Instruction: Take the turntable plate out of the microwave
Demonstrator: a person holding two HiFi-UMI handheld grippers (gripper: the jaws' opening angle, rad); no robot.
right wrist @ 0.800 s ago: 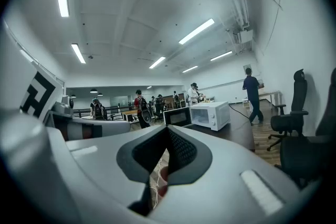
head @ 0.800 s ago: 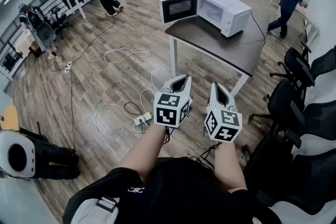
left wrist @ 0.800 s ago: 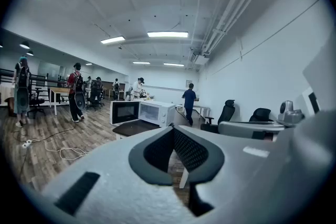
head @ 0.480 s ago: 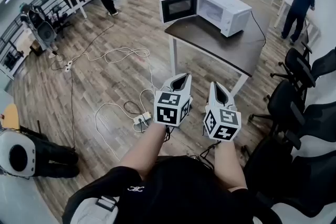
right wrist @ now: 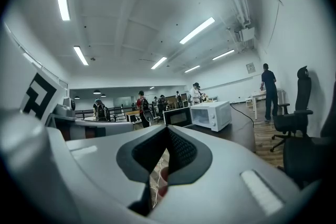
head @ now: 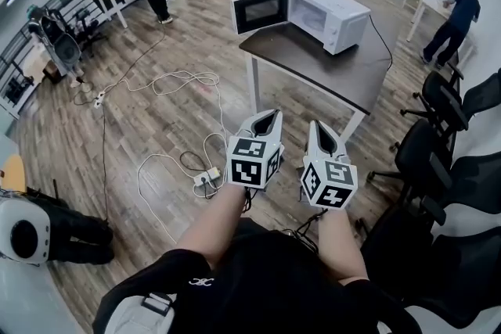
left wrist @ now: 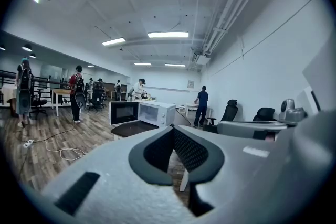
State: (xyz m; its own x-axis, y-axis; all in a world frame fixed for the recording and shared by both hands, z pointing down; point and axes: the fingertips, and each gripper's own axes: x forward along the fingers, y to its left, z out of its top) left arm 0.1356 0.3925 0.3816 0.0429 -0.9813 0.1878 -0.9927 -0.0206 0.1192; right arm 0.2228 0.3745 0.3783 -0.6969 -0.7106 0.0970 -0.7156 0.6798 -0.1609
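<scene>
Turntable plate not to be made out from here, presumably inside the microwave (head: 329,12), door (head: 262,10) hanging open, at the far end of the dark table (head: 313,66). Drawing in a touch since a moment ago, table edging nearer in the head view, yet well apart from it all. Left gripper (head: 266,120) and right gripper (head: 319,129) side by side out front, fingers (left wrist: 191,152) closed on nothing, so just the approach underway, no reach possible yet.
</scene>
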